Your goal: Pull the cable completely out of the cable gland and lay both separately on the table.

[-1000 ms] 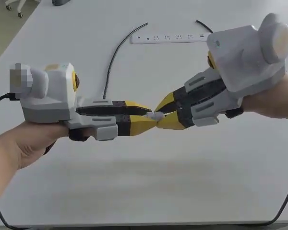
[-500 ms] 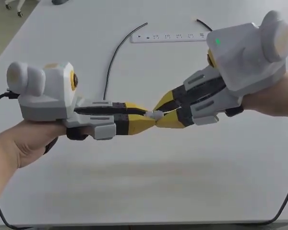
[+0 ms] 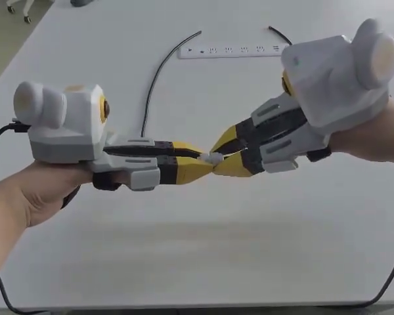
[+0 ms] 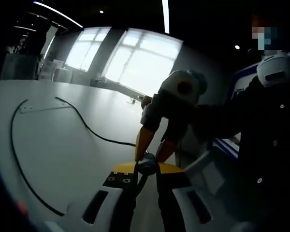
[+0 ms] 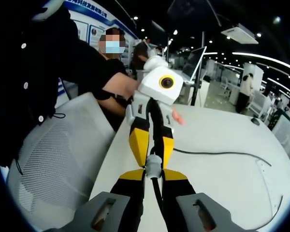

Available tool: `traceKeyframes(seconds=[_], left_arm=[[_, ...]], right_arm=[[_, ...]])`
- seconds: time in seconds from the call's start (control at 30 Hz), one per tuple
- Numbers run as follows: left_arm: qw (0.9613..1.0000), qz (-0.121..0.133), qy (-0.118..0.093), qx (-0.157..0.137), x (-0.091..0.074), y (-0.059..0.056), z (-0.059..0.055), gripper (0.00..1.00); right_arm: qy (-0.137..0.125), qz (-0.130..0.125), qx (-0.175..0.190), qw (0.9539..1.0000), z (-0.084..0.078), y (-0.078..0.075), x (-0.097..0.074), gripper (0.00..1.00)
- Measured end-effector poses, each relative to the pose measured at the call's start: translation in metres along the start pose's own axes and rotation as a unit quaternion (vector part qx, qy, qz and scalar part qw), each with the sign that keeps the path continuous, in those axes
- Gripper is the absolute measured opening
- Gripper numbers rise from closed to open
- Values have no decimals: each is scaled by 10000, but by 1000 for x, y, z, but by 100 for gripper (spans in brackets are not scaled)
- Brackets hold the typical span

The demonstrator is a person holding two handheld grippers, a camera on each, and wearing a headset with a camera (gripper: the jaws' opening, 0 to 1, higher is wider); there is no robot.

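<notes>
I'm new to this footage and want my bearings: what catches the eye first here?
Two yellow-tipped grippers meet nose to nose above the white table, the left gripper and right gripper both pinching a small white gland. Beyond them a power strip lies on the table's far side.

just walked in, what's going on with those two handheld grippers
A person holds a gripper in each hand above a white table. The left gripper and the right gripper meet tip to tip, with both sets of fingers pinched on a small white cable gland. In the right gripper view a dark cable runs from the gland back between that gripper's fingers. The cable looks not yet pulled out, and the gland is held off the table.
</notes>
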State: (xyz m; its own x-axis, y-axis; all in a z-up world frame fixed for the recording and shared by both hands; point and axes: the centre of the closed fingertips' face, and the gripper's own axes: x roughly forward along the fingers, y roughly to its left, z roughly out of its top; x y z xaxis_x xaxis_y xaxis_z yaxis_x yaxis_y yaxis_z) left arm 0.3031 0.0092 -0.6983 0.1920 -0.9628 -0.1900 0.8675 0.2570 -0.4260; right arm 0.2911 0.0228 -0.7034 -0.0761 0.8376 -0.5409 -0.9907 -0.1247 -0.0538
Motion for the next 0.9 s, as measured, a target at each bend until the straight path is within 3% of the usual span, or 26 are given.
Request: traceKeyframes(seconds=[0.7, 0.9], left_arm=[[9998, 45, 126, -112, 4, 1, -1, 15], [9998, 65, 126, -135, 4, 2, 0, 15]], right_arm=[[109, -318, -525, 9981, -5, -4, -1, 7], [171, -426, -869, 9952, -3, -3, 0, 7]])
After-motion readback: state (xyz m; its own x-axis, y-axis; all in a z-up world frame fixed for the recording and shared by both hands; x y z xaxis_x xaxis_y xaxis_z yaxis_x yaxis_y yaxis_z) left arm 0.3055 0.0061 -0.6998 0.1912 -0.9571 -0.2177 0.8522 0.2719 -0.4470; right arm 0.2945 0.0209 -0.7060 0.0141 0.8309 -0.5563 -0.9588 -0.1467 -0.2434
